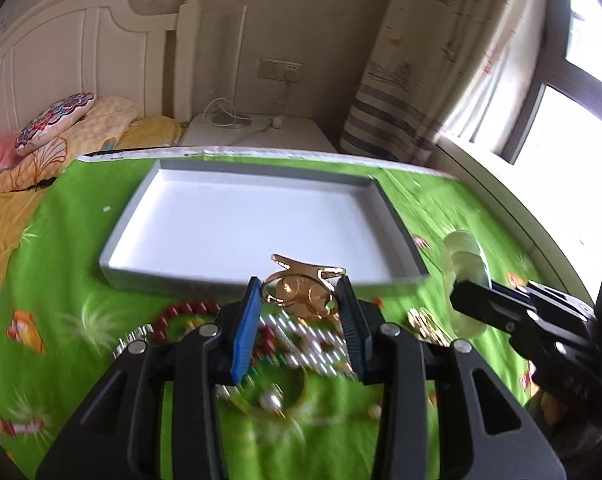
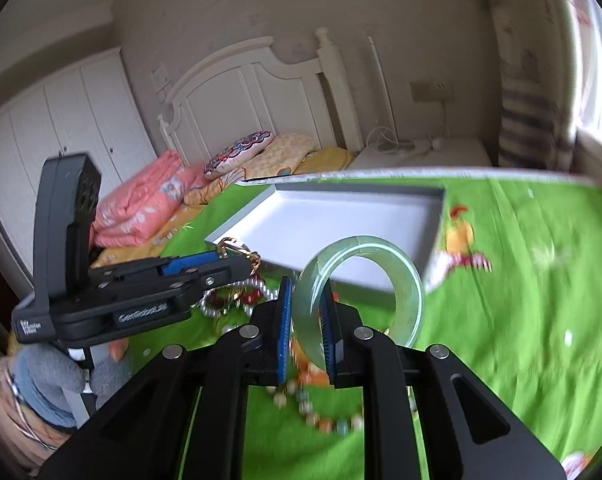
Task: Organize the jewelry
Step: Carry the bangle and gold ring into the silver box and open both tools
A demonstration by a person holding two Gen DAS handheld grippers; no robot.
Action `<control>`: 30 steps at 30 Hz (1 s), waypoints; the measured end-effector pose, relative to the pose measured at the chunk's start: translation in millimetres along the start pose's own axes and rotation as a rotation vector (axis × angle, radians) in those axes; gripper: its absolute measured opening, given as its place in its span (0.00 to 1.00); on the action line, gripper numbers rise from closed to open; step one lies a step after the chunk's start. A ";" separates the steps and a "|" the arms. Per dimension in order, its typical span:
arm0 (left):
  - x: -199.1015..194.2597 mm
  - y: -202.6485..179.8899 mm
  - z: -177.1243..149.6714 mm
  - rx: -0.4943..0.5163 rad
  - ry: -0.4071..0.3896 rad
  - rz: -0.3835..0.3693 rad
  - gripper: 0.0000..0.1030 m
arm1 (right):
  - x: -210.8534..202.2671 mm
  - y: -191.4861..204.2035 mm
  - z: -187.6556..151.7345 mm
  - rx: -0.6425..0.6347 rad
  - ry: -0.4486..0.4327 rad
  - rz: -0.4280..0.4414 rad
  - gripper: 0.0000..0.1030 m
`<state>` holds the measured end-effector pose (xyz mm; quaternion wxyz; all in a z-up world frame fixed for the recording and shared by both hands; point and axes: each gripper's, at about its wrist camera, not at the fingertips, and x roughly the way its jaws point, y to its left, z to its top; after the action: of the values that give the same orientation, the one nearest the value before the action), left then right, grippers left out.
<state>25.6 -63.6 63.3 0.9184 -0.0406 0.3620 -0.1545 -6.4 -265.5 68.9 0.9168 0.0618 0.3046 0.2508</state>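
Observation:
My left gripper (image 1: 299, 294) is shut on a gold openwork ornament (image 1: 305, 288), held just above the near wall of the grey tray (image 1: 237, 280). My right gripper (image 2: 305, 292) is shut on the rim of a pale green jade bangle (image 2: 405, 276), lifted in front of the tray's (image 2: 437, 224) near right corner. In the left wrist view the right gripper (image 1: 467, 294) and bangle (image 1: 463, 256) show at the right. In the right wrist view the left gripper (image 2: 243, 256) and ornament (image 2: 237, 250) show at the left. The tray's white floor is bare.
On the green cartoon-print cloth (image 1: 61, 264) near the grippers lie a red bead bracelet (image 1: 181, 314), a rhinestone band (image 1: 321, 348), pearl pieces (image 1: 271, 400), a gold piece (image 1: 425, 322) and a multicolour bead string (image 2: 325, 420). A bed with pillows (image 2: 237, 152) lies to the left.

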 end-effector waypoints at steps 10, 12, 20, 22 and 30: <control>52.8 37.5 51.7 -0.064 0.044 0.108 0.37 | 86.9 -12.7 49.3 -0.023 0.112 -0.093 0.16; 63.5 41.8 56.3 -0.071 0.059 0.128 0.37 | 102.8 -16.3 52.6 -0.016 0.139 -0.112 0.16; 91.7 59.3 72.2 -0.116 0.064 0.198 0.37 | 140.8 -14.3 60.9 -0.047 0.190 -0.197 0.17; 90.6 67.5 68.1 -0.147 0.050 0.205 0.45 | 135.8 -14.9 63.8 -0.025 0.179 -0.192 0.20; 41.7 76.0 31.7 -0.140 -0.035 0.227 0.80 | 69.3 -18.1 38.9 0.042 0.070 -0.113 0.50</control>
<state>95.2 -5.7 45.2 0.9310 -0.0662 0.3582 -0.0233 71.9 -245.2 58.9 0.9168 0.0549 0.3445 0.1944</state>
